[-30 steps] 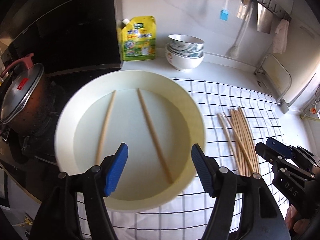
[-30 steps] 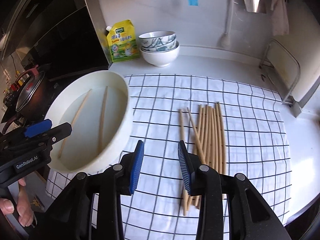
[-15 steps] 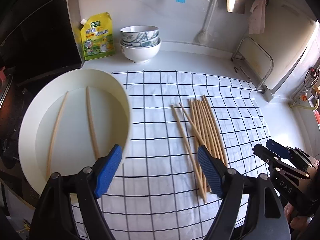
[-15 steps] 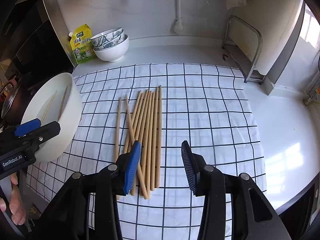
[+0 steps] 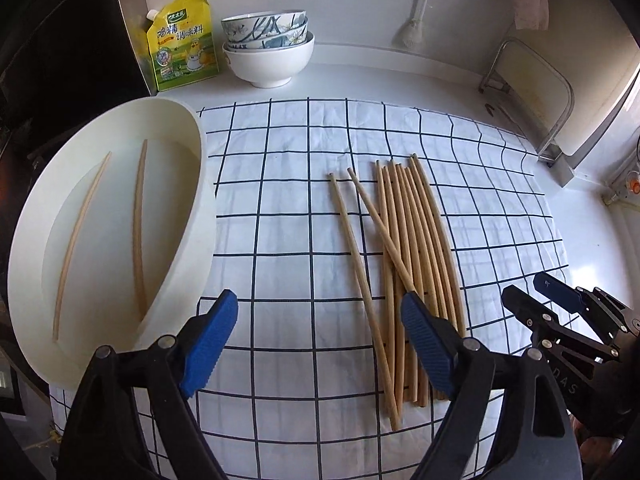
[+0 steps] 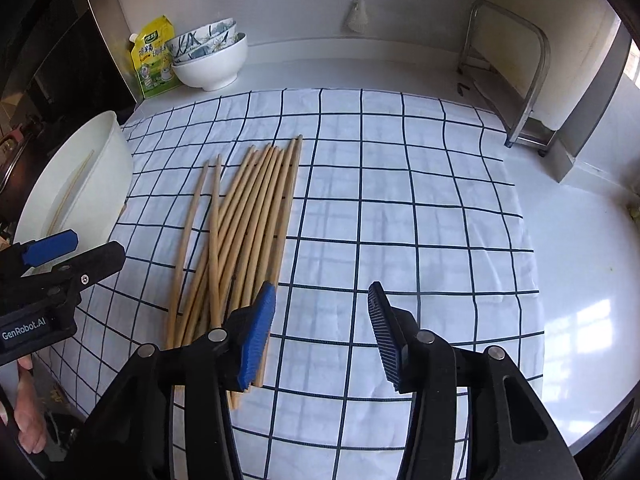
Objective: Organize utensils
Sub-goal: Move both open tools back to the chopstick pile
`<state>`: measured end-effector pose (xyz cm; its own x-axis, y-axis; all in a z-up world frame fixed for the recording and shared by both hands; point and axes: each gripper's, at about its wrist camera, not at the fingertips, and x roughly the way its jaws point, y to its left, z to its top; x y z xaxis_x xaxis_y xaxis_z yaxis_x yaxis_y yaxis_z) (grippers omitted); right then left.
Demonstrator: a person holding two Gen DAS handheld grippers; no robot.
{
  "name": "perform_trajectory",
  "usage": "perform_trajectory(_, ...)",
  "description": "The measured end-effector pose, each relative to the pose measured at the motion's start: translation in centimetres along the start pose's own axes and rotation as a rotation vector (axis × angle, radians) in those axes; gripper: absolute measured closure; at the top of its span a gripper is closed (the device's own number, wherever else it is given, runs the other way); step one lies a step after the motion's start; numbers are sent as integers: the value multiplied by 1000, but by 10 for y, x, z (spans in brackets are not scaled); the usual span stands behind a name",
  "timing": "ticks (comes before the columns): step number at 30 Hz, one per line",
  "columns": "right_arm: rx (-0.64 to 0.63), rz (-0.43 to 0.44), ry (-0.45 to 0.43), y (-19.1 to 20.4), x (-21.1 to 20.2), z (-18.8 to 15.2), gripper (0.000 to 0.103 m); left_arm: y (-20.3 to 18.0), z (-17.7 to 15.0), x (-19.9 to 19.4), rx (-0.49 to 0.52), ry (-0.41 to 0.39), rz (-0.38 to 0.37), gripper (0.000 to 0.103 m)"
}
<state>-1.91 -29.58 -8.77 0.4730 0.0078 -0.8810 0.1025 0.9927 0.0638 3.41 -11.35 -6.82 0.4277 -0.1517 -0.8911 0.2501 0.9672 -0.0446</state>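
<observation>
We count two pale wooden chopsticks (image 5: pixel 138 224) lying apart in the round white basin (image 5: pixel 188 216) at the left edge of the white cloth with dark grid lines (image 5: pixel 280 208), and about ten more wooden chopsticks (image 5: pixel 404 236) bundled on the cloth, two crossing the rest; overlaps blur our exact tally. The left gripper (image 5: pixel 318 344) hangs with blue pads spread wide, having just been opening, nothing between them. The right gripper (image 6: pixel 322 332) has also just been opening, parted and empty beside the bundle. Three stacked bowls (image 5: pixel 268 52) and one yellow pouch (image 5: pixel 182 42) stand behind; the bundle's near ends hide behind pads.
</observation>
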Motion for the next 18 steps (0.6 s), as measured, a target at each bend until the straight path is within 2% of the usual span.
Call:
perform_trajectory(9,-7,28,6,3,32,8,57,10,-8,30,-45,43,36,21)
perform_trajectory(18,-30,17,34,9,49,13,57,9,-5,39,-65,51,25,21)
